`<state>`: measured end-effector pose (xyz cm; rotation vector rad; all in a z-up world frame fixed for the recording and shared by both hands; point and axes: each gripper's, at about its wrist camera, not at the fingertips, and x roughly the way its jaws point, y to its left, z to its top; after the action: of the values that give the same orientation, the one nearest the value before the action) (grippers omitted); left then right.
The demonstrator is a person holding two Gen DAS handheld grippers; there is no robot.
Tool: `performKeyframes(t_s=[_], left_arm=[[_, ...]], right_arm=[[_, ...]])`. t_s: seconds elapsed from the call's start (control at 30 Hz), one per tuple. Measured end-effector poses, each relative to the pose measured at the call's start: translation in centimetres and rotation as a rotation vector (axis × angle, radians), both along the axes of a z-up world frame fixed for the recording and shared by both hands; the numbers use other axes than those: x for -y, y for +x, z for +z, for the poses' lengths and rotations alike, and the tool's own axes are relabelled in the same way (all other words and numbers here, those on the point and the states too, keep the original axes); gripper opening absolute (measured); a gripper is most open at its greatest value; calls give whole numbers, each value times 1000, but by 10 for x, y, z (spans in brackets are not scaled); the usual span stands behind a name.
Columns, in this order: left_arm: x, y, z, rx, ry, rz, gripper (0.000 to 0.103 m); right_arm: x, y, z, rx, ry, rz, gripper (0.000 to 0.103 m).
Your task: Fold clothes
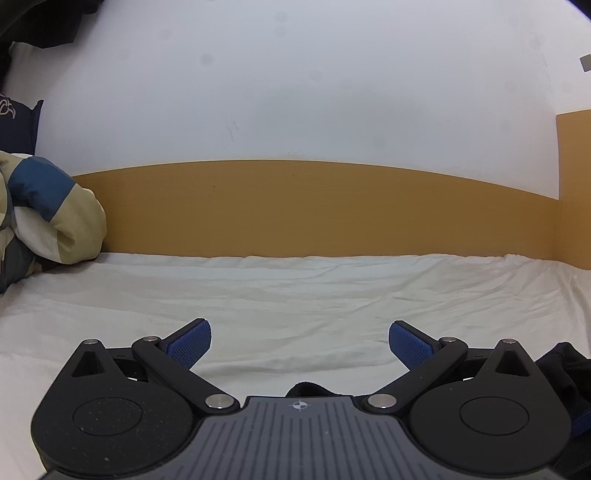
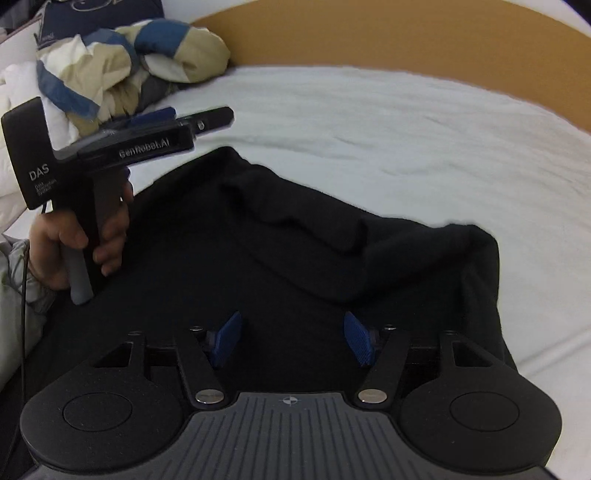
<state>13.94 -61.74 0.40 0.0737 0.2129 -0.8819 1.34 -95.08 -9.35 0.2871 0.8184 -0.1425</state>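
A black garment (image 2: 295, 236) lies spread on the white bed sheet (image 2: 406, 122), with a rumpled fold across its far part. My right gripper (image 2: 291, 338) is open and empty, hovering over the near middle of the garment. My left gripper (image 1: 299, 345) is open and empty above the sheet; it also shows in the right wrist view (image 2: 199, 116), held in a hand over the garment's far left edge. In the left wrist view only bits of the black garment (image 1: 561, 369) show at the bottom right and under the gripper.
A bundled cream-and-blue quilt (image 2: 129, 62) lies at the bed's far left, with a dark blue pillow (image 2: 99, 14) behind it. A wooden headboard (image 1: 314, 206) runs along the far side under a white wall (image 1: 295, 74).
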Motion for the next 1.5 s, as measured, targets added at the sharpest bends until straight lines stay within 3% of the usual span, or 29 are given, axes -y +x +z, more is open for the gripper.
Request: performKeyframes(t_s=[0.07, 0.17, 0.23, 0.33, 0.43, 0.53, 0.57, 0.6, 0.83, 1.0, 1.1, 1.17, 1.23, 1.37, 1.5], left_arm=[[-1, 2, 0, -7, -7, -3, 102], [-4, 4, 0, -19, -21, -3, 102], [-4, 6, 0, -28, -27, 4, 102], [-7, 8, 0, -38, -44, 8, 102], [-10, 10, 0, -44, -63, 4, 102], [-12, 13, -1, -60, -75, -1, 102], [-12, 15, -1, -69, -79, 0, 102], [-13, 17, -1, -77, -84, 3, 102], [-34, 35, -1, -178, -198, 110, 102], [-49, 61, -7, -322, -250, 195, 102], [-56, 73, -13, -403, -286, 221, 102], [-58, 78, -16, -437, -298, 228, 102], [-57, 79, -16, -431, -293, 216, 102], [-52, 71, -11, -375, -272, 195, 102], [-46, 63, -8, -325, -243, 168, 102]], right_arm=[[2, 2, -3, 41, -10, -68, 66], [-4, 10, -14, 121, -135, -179, 66], [-7, 19, -20, 154, -206, -249, 74], [1, 37, -15, 176, -210, -370, 72], [15, 34, -5, 305, -163, -532, 63], [22, 2, 13, 554, -28, -666, 65], [21, -6, 19, 574, 20, -662, 66], [17, -9, 23, 567, 45, -642, 66], [-64, 28, 33, 182, -45, -322, 66], [-109, 87, 8, 87, -137, -351, 65], [-121, 113, 3, 109, -244, -430, 75], [-117, 121, 3, 148, -215, -454, 84], [-116, 117, 9, 210, -175, -452, 77], [-118, 56, 39, 361, -23, -472, 76], [-116, -19, 40, 304, 72, -589, 78]])
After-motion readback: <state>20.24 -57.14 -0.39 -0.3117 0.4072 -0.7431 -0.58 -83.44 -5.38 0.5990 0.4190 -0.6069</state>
